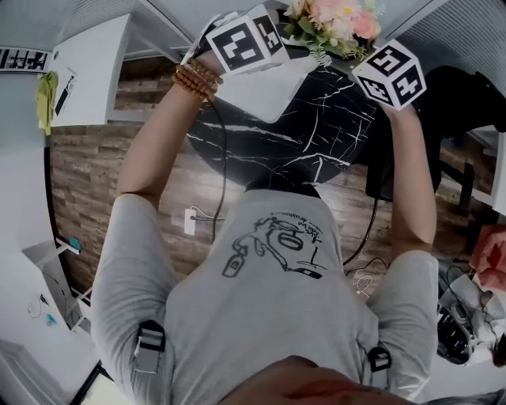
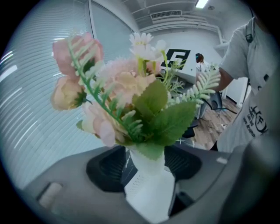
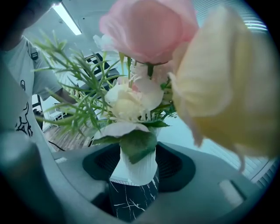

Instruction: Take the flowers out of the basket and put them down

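Note:
A bunch of pink, cream and white artificial flowers [image 1: 336, 24] with green fern sprigs stands in a white ribbed holder [image 2: 146, 183]. It is held up between both grippers over the far side of a round black marble table [image 1: 316, 134]. My left gripper [image 2: 146, 170] has its dark pads closed against the holder's sides. My right gripper [image 3: 133, 168] clamps the same white holder [image 3: 133, 164] from the other side, with the marble top [image 3: 131, 199] showing just below. In the head view only the marker cubes [image 1: 245, 39] [image 1: 389, 73] of the grippers show. No basket is clearly visible.
A white flat object [image 1: 253, 91] lies on the table's left part under the left hand. A white desk [image 1: 87, 71] stands at far left, a black chair [image 1: 466, 103] at right. Cables and a socket strip [image 1: 190, 221] lie on the wooden floor.

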Tool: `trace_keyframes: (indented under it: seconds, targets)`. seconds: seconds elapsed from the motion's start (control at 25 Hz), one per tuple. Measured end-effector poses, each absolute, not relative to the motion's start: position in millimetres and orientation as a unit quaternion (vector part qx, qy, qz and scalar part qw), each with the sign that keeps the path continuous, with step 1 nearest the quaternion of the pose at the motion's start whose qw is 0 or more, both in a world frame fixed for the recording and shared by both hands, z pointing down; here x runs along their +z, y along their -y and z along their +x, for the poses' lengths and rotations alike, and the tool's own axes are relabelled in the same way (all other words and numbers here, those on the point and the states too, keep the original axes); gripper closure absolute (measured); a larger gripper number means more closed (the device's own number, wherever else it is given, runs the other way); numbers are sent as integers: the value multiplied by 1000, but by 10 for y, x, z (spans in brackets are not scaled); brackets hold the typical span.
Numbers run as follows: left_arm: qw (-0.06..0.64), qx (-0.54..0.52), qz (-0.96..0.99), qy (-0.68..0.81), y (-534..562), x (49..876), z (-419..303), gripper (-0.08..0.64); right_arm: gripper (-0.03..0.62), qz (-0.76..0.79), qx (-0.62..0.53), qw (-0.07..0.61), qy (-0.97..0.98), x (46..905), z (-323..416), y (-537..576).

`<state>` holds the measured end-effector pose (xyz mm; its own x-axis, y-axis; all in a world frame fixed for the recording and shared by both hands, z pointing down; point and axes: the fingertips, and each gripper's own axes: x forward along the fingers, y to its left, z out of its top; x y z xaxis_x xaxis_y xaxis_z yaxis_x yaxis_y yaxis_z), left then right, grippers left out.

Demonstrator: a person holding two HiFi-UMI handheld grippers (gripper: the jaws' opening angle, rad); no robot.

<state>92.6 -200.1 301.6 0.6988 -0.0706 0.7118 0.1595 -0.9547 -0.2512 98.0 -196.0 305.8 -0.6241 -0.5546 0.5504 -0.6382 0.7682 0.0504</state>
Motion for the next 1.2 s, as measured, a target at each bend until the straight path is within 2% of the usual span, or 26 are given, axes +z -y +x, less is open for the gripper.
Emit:
trace_keyframes:
  seconds: [0.76,1.2]
  targets:
    - [165,-371,-907,113,1359,3211,2235,282,333,408,113,282,861,3248,2280,1305]
    - [166,-373,-904,123,1226,3325,2399,282,333,419,117,277,857,3360,2442,1167]
